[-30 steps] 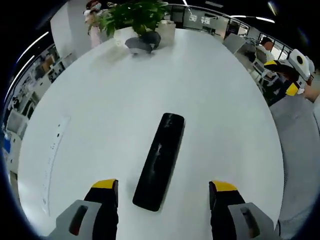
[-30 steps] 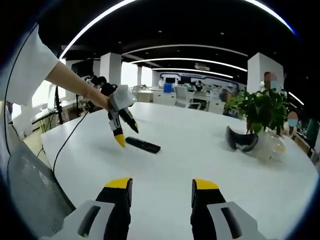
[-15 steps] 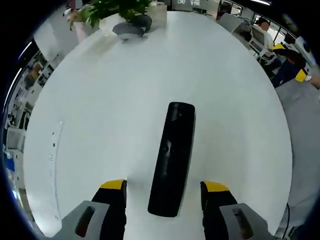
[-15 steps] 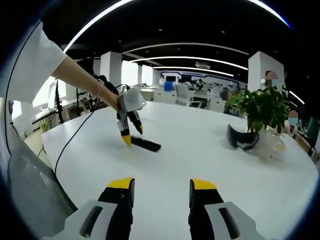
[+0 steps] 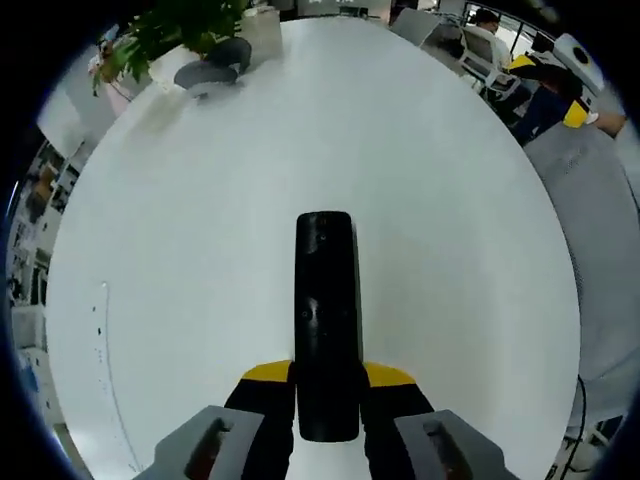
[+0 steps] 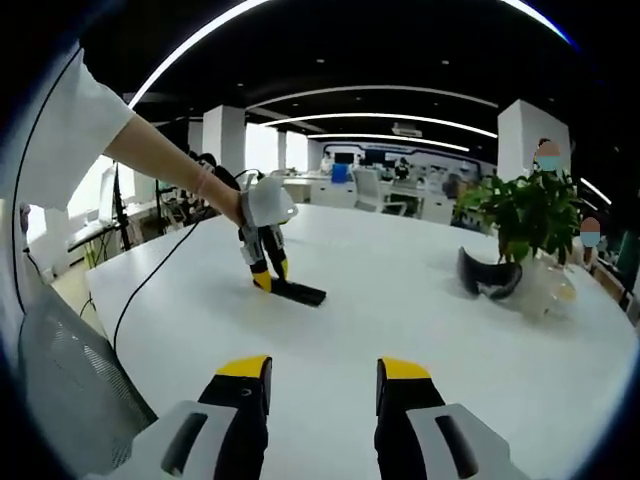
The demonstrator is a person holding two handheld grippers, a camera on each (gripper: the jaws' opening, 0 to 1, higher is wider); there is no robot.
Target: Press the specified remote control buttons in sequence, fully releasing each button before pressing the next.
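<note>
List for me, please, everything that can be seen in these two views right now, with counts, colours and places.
Remote control: one, black, flat on the table, its near end between the left gripper's jaws.
Table: one, white, large, carrying everything.
Potted plant: one, green leaves, at the table's far side.
Headset-like object: one, dark grey, on the table beside the plant.
Mesh chair: one, grey, at the table's near edge.
Left gripper: one, grey with yellow tips, closed on the remote's sides.
Right gripper: one, same colours, jaws apart over bare table.
Person's arm: one, white sleeve, holding the left gripper.
</note>
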